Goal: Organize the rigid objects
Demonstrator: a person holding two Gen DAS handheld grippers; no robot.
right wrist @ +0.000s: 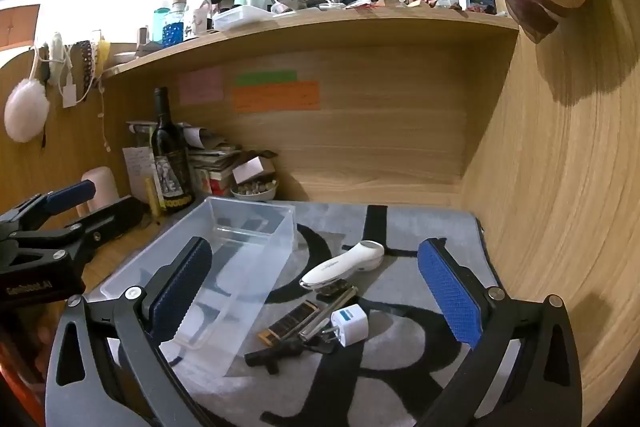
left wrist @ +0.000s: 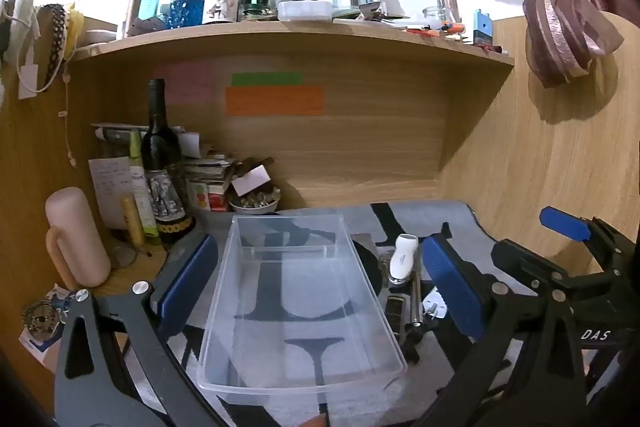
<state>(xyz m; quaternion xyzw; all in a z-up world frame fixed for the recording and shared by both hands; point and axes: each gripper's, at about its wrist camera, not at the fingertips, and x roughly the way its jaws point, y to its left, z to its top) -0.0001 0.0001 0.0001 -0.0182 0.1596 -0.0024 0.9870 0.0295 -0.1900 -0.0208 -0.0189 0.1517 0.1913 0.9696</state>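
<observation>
An empty clear plastic bin [left wrist: 300, 383] [right wrist: 256, 215] sits on a grey and black mat [right wrist: 420, 367]. My left gripper [left wrist: 320, 287] is open, its blue pads on either side of the bin, holding nothing. Right of the bin lies a small pile: a white handheld device [right wrist: 344, 263] [left wrist: 402, 259], a white and blue charger plug [right wrist: 349, 325] [left wrist: 434, 305], a dark flat bar [right wrist: 290, 323] [left wrist: 396, 315], a metal rod [right wrist: 328, 313] and a black bracket [right wrist: 276, 353]. My right gripper [right wrist: 316, 299] is open above the pile, holding nothing.
A dark wine bottle [left wrist: 160, 163], a pink cylinder [left wrist: 76, 239], papers and a small bowl [left wrist: 254, 205] crowd the desk's back left corner. A wooden shelf [left wrist: 288, 31] above carries many bottles and jars. A wooden side wall [right wrist: 560, 187] stands on the right.
</observation>
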